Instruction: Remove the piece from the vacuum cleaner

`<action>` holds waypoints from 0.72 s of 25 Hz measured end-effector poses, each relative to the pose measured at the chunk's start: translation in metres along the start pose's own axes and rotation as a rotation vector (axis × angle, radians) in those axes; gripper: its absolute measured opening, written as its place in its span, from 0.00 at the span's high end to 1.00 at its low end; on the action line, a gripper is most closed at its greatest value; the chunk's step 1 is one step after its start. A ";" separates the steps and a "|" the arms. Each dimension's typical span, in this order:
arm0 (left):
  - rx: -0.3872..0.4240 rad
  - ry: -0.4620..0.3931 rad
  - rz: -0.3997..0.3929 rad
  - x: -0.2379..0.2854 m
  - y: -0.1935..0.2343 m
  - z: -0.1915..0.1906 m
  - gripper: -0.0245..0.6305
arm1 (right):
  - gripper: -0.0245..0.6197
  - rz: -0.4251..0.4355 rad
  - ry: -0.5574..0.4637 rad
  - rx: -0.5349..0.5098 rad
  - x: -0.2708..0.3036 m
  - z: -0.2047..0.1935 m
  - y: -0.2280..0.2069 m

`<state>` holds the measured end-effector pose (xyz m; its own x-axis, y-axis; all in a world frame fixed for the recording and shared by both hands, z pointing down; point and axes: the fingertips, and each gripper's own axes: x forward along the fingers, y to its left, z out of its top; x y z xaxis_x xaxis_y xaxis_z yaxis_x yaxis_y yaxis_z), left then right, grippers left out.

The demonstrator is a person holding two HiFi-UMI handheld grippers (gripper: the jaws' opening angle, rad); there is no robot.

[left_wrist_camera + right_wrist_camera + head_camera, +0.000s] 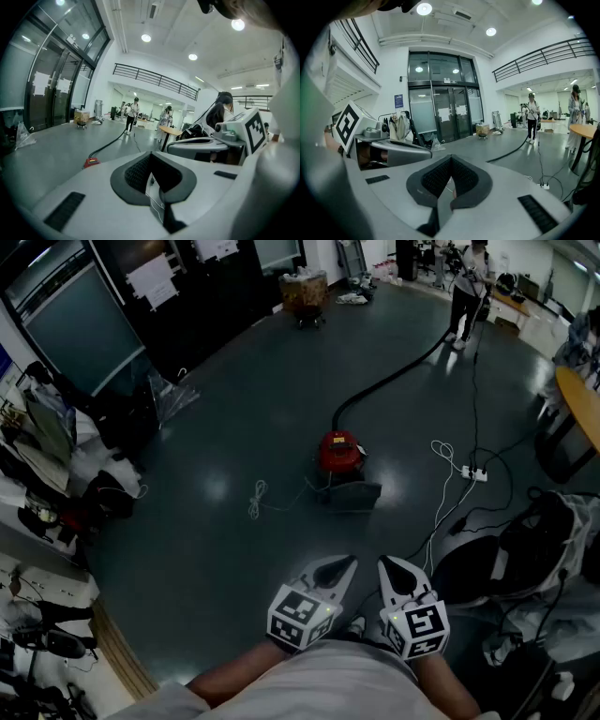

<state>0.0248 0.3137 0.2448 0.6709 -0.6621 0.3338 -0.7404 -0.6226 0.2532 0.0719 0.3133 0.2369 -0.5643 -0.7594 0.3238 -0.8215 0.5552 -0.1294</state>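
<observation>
Jaws on the left gripper (339, 566) are closed on nothing, pads meeting in the left gripper view (151, 155). Right gripper (392, 566) is the same: shut and empty (451, 160). The 2 are held side by side, close to the body, tips pointing forward over the floor (216, 427).

Key relation: the red vacuum cleaner (340, 451) sits on the floor straight ahead of the left gripper's tips and well apart from both grippers. It also shows small in the left gripper view, just left of the jaw line (91, 162). The left gripper is in line with it; the right gripper is offset to the right.

A dark grey part (352, 493) touches the canister on its near side, so it faces us first. It's likely the piece to pull, but I can't confirm at this range.

Long axis: the hose (394, 376) leaves the canister's far side and runs away up-right to a standing person (466, 287).

My read: nothing is in reach yet. The next move is to walk in and go low, with the left gripper leading and the jaws opened before contact.
</observation>
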 end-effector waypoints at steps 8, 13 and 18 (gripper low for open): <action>-0.001 0.002 0.002 0.014 -0.009 -0.001 0.95 | 0.94 0.008 0.003 0.000 -0.003 -0.004 -0.015; -0.005 0.010 0.009 0.019 -0.009 -0.002 0.95 | 0.94 0.036 0.002 0.024 -0.002 -0.006 -0.019; 0.002 0.006 0.027 0.027 -0.005 -0.004 0.95 | 0.94 0.065 -0.001 0.016 0.000 -0.012 -0.030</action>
<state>0.0465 0.3010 0.2561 0.6502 -0.6762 0.3465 -0.7584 -0.6053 0.2418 0.0973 0.3008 0.2524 -0.6168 -0.7219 0.3135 -0.7841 0.5982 -0.1652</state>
